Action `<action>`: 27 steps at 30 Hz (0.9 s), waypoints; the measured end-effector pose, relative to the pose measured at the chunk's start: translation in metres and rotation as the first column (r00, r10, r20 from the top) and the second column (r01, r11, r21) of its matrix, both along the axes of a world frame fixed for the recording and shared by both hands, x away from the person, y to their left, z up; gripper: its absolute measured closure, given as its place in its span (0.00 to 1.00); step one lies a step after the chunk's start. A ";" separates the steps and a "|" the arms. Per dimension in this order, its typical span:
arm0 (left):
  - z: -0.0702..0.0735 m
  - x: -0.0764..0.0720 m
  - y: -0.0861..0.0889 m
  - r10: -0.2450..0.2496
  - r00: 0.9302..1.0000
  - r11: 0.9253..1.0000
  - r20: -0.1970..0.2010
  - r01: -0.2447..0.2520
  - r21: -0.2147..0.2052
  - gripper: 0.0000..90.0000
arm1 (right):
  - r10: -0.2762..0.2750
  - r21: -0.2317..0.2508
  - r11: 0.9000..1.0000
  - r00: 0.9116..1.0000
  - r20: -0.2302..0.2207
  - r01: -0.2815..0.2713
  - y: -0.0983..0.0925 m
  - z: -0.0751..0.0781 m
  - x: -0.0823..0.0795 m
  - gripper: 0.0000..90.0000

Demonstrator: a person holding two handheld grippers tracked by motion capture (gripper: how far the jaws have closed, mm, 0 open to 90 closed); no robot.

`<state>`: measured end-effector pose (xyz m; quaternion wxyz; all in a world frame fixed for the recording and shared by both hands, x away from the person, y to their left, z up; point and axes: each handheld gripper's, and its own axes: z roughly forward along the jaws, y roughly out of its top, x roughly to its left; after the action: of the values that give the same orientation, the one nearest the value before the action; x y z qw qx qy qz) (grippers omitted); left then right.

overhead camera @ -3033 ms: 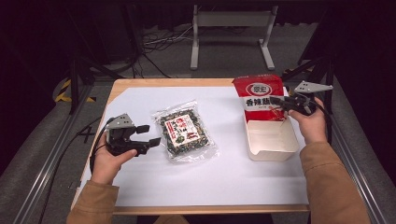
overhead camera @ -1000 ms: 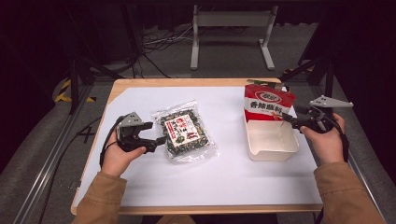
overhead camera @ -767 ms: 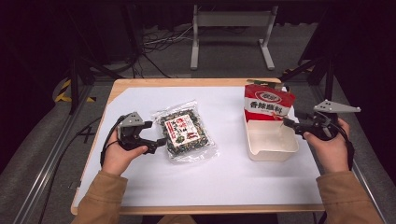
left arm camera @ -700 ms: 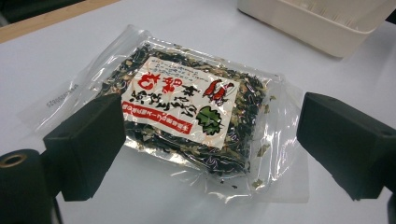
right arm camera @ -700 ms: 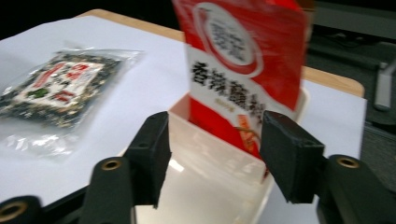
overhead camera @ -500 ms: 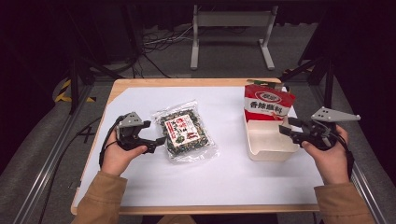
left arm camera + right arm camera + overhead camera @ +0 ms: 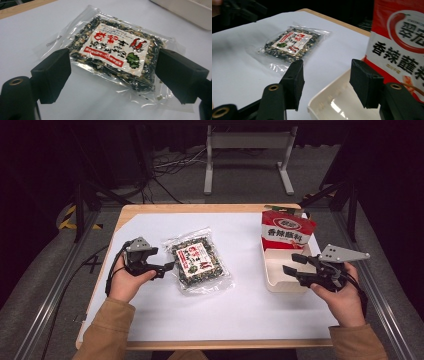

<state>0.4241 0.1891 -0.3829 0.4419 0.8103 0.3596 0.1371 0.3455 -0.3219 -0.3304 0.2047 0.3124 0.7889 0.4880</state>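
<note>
1. Compared with three seconds back, the right gripper [image 7: 296,266] has let go of the red packet [image 7: 286,230] and pulled back toward the person's side. It now sits at the right edge of the white tray [image 7: 276,281], near the tray's close end. The left gripper [image 7: 168,268] has crept in from the left toward the clear packet [image 7: 200,265].

2. Left gripper: jaws are spread wide with nothing between them. In the left gripper view the clear packet [image 7: 117,57] lies flat on the sheet just past the two black pads [image 7: 53,75], framed between them but not touched as far as I can tell.

3. Right gripper [image 7: 325,82]: jaws also apart and empty. In its own view one pad hangs over the white sheet and the other over the tray [image 7: 324,100], with the tray's corner rim right between them.

4. The red packet [image 7: 399,42] stands upright at the far end of the tray, leaning a bit on the far wall, white lettering facing the person.

5. The clear packet is full of dark green flaky stuff with a white and red label. It lies flat around the middle of the table [image 7: 150,217], slightly left of centre, well apart from the tray.

6. A white sheet covers most of the wooden tabletop.
</note>
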 end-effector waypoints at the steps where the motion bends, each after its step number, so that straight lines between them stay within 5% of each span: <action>1: 0.000 0.003 0.001 0.004 1.000 1.000 -0.002 -0.004 -0.002 0.16 | 0.016 -0.002 1.000 1.000 0.005 -0.016 0.003 0.000 -0.001 0.50; 7: 0.000 0.017 0.009 0.053 0.998 0.997 -0.034 -0.055 -0.059 0.20 | 0.089 0.030 0.996 0.996 0.015 -0.089 0.012 -0.003 -0.005 0.56; 18: -0.022 0.017 0.001 0.075 0.988 0.997 -0.134 -0.079 -0.020 0.31 | 0.082 0.064 0.995 0.997 0.004 -0.082 0.016 -0.005 -0.010 0.51; 22: -0.035 0.018 -0.005 0.068 0.975 0.998 -0.210 -0.070 -0.001 0.35 | 0.074 0.074 0.995 0.997 -0.001 -0.074 0.018 -0.006 -0.011 0.49; 27: -0.043 0.021 -0.007 0.063 0.942 0.997 -0.329 -0.075 -0.024 0.40 | 0.078 0.066 0.995 0.997 -0.004 -0.078 0.023 -0.009 -0.011 0.48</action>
<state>0.4452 0.1817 -0.4258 0.3856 0.8005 0.4586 0.0094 0.3346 -0.2986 -0.3393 0.1726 0.2894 0.7845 0.5205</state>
